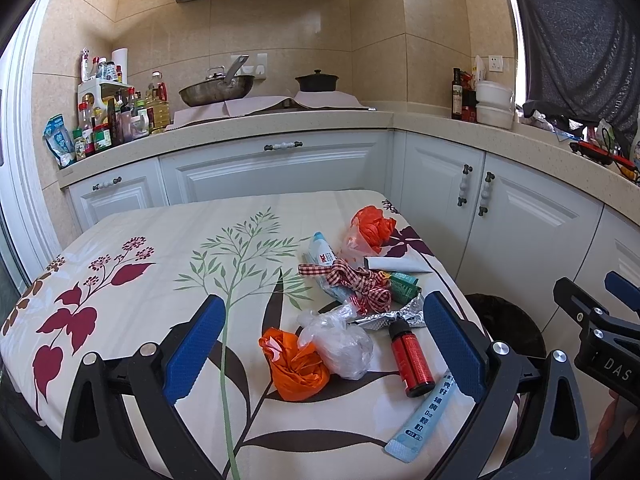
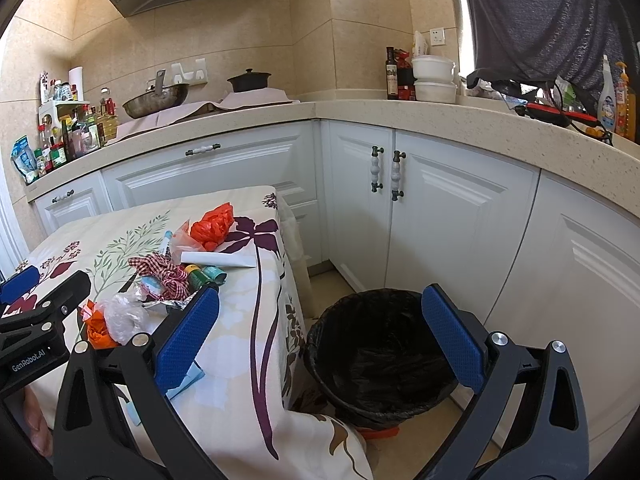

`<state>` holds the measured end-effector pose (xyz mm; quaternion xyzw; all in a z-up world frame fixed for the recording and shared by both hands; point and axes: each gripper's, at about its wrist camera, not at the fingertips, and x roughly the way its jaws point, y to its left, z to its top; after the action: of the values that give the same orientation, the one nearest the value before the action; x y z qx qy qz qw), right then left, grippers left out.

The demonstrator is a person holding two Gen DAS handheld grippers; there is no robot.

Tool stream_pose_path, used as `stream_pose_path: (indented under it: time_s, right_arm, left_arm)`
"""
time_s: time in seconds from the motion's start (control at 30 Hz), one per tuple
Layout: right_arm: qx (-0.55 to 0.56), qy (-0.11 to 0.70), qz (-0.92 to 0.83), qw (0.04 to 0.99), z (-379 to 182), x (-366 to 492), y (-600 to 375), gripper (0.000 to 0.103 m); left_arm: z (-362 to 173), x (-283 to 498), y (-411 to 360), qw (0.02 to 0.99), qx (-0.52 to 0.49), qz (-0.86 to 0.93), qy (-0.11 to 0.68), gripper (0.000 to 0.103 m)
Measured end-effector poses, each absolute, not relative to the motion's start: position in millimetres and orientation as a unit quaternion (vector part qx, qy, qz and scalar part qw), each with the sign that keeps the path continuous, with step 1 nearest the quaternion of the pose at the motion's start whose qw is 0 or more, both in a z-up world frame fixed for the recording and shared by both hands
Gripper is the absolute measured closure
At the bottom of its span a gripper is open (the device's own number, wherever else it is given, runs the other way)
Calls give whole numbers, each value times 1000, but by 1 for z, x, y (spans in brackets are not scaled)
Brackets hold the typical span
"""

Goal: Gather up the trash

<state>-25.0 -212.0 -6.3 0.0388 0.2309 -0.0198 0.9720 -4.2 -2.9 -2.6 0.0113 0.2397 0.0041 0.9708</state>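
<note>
Your left gripper point(image 1: 320, 344): jaws wide, empty, over the orange bag point(image 1: 296, 364)
Your right gripper point(image 2: 320, 340): jaws wide, empty
Risk: red bottle point(image 1: 412, 360) beside that bag may roll off

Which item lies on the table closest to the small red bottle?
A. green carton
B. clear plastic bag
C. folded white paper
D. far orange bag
B: in the left wrist view the clear plastic bag lies just left of the red bottle, nearer than the other three.
</note>
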Motion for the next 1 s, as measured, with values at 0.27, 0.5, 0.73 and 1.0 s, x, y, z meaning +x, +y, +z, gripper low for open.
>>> stream_pose_path:
  time_s: [0.27, 0.5, 0.73, 1.0]
  right_arm:
    - [40, 231, -20, 972, -11, -26, -216, 4]
    - [39, 234, -17, 971, -13, -26, -216, 4]
    - [30, 253, 9, 967, -20, -26, -195, 4]
    - [7, 282, 60, 957, -44, -29, -143, 4]
  left_arm:
    - [-5, -4, -4, 971, 12, 3, 241, 6]
    - [-7, -4, -4, 970, 15, 5, 242, 6]
    - [-17, -4, 14, 967, 19, 25, 251, 6]
    - [-32, -9, 54, 962, 18, 64, 266, 6]
